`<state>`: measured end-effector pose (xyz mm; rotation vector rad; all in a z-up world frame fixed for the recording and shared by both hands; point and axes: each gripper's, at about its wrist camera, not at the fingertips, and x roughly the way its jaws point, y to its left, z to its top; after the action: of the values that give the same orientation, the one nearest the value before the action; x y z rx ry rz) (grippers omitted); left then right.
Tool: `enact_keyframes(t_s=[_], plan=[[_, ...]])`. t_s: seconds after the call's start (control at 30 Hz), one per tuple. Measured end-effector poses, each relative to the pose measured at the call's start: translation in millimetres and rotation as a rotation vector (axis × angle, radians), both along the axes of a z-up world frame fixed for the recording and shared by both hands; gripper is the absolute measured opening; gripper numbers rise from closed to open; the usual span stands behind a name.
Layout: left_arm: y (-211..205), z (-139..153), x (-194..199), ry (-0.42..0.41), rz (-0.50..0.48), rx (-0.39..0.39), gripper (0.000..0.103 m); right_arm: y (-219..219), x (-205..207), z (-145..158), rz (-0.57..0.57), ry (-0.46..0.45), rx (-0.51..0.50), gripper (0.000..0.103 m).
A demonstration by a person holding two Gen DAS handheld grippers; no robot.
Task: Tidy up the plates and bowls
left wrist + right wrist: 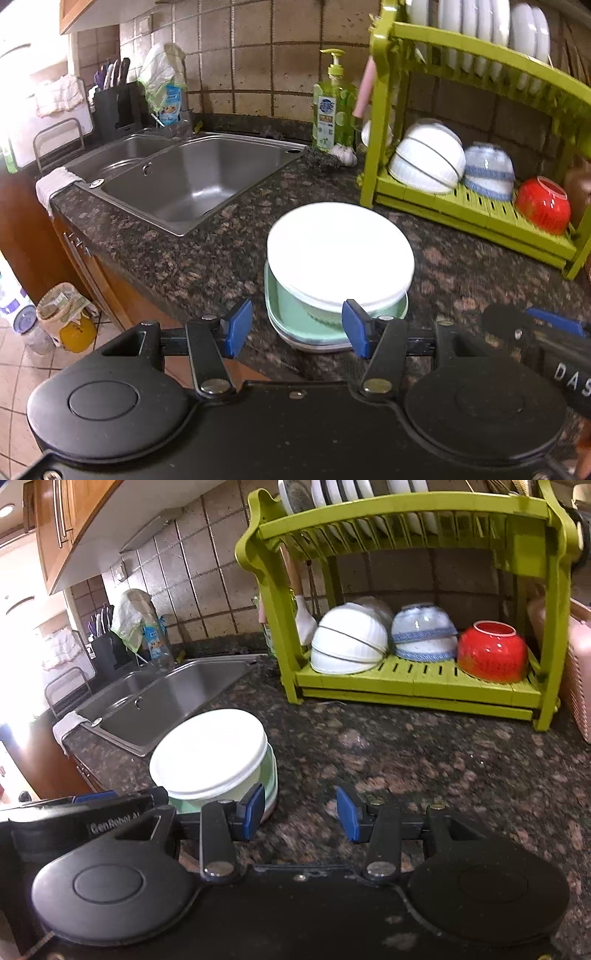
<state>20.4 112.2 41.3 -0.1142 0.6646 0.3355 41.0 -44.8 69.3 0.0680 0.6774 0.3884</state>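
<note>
Left gripper [297, 328]: your jaws stand spread and hold nothing. Its right pad [354, 328] sits at the near rim of the stack; whether it touches, you cannot tell.

Right gripper [301, 814]: spread likewise, empty, over bare counter [406, 746]. Its left pad [253, 808] lies just beside the stack's right side.

Stack [338, 273]: a white plate [340, 247] lies on top, a white bowl under it, pale green dishes at the base. It stands on the counter, near edge, right of the sink [192, 177].

Bearing from left gripper: straight ahead and slightly right, close. The stack fills the gap your jaws face.

Bearing from right gripper: ahead and to the left, off its centre line.

Nearer arm: the left, by my judgement. It faces the stack squarely; the right would need to swing leftward.

Axis: the plate is round and lies about flat, slightly tipped, so no long axis governs. Its rim is the only hold.

Rack [406, 602]: far right of the stack, well apart. Upper tier holds upright plates [343, 491]; lower tier holds upturned bowls [351, 642].

Coming move, as judged: take the top plate by its near rim, then carry it far and right to the upper tier.

Risk: the plate overhangs the bowl and could slide.
</note>
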Motion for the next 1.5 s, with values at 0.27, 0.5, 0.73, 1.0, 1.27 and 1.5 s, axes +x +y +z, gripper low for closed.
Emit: enact_keyframes(t_s=[0.27,0.5,0.73,1.0,1.27,1.5], plan=[[-13.5,-20.6,-1.4,-0.001,-0.037,0.038,0.060,-3.9,-5.1,-16.4,-0.014,0.022,-0.045,0.046],[-7.9,-25.3,-2.0,0.006,-0.028,0.026,0.060,-1.0,-2.5,-21.0,-0.018,0.033,-0.049,0.046],[-1.0,-31.1,2.4,0.043,-0.034,-0.004,0.060,4.6,-0.8,-24.4,-0.006,0.041,-0.060,0.046],[0.1,-32.9,2.9,0.047,-0.029,0.003,0.060,7.4,0.4,-26.0,0.002,0.044,-0.066,0.046],[-1.9,-35.1,3.9,0.062,-0.053,0.009,0.060,7.1,0.9,-26.3,-0.006,0.045,-0.066,0.046],[-3.0,-35.5,4.0,0.066,-0.065,0.013,0.060,7.0,1.0,-27.0,-0.004,0.047,-0.066,0.046]])
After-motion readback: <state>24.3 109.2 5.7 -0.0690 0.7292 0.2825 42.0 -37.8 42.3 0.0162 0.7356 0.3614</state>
